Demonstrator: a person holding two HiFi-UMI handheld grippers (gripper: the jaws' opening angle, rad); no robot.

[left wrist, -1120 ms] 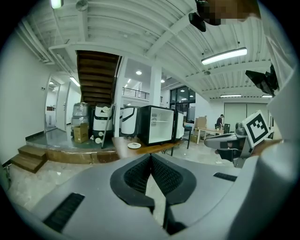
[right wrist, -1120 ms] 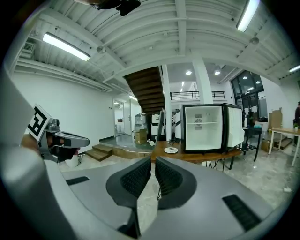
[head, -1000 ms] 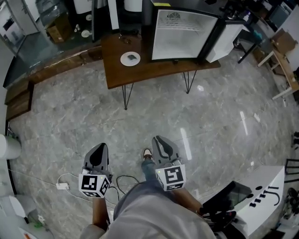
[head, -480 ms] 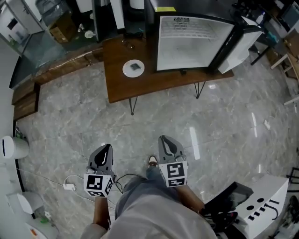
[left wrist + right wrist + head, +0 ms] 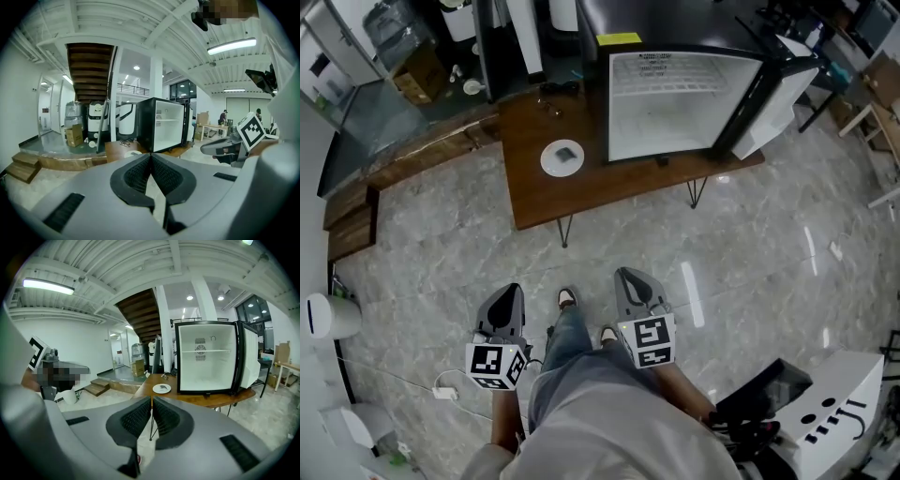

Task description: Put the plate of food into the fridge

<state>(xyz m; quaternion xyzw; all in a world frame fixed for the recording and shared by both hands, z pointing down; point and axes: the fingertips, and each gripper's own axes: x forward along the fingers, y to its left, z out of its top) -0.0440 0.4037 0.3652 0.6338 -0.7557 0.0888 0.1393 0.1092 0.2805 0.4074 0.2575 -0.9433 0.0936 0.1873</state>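
Plate [image 5: 562, 157] well ahead of left hand-held gripper [image 5: 512, 292], right hand-held gripper [image 5: 624, 276]; both pressed together, empty.

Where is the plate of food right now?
In the head view, the plate sits on the wooden table, just left of the open fridge; the right gripper view also shows it there.

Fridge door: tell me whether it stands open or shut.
Open. The fridge has its white inside and shelf exposed, and its door stands swung out to the right in the head view.
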